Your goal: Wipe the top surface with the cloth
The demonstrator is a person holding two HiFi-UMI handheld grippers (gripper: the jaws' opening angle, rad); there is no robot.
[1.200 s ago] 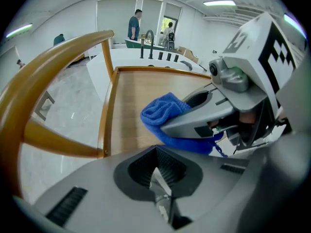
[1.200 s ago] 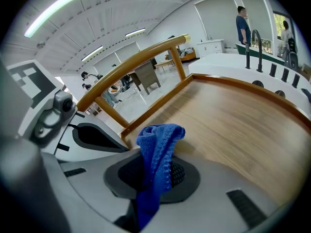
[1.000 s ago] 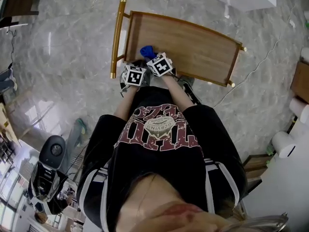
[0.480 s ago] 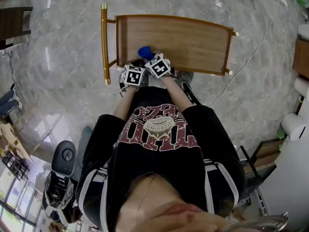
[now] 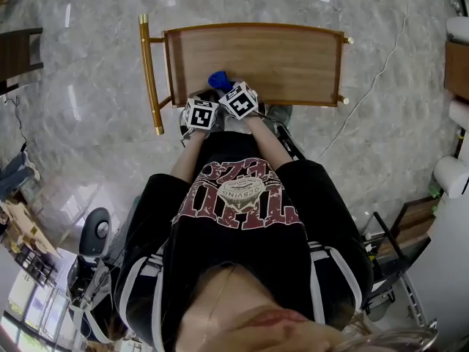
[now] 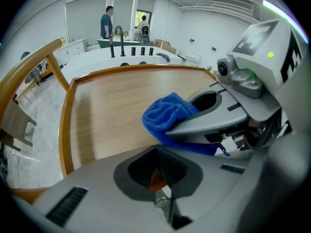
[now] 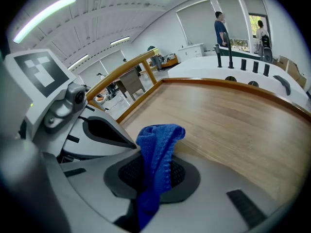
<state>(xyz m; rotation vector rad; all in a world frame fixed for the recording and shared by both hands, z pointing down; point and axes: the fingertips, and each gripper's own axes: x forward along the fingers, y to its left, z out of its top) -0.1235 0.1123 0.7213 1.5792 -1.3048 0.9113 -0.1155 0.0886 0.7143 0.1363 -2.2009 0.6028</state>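
Cloth of crumpled blue microfibre (image 7: 156, 144) stands pinched in the right gripper (image 7: 154, 174), at the near edge of the rimmed wooden cart top (image 5: 278, 61), towards its gold handle (image 5: 149, 79). Most of the top lies ahead and rightward, long axis crosswise. The left gripper (image 6: 158, 171), jaws pressed together on nothing, sits just beside.

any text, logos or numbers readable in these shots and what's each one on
Maroon print on the person's black T-shirt: upside down and distorted in the head view, not readable with certainty.
Two black-and-white marker cubes: square patterns only, no words.
Nothing else carries legible text.
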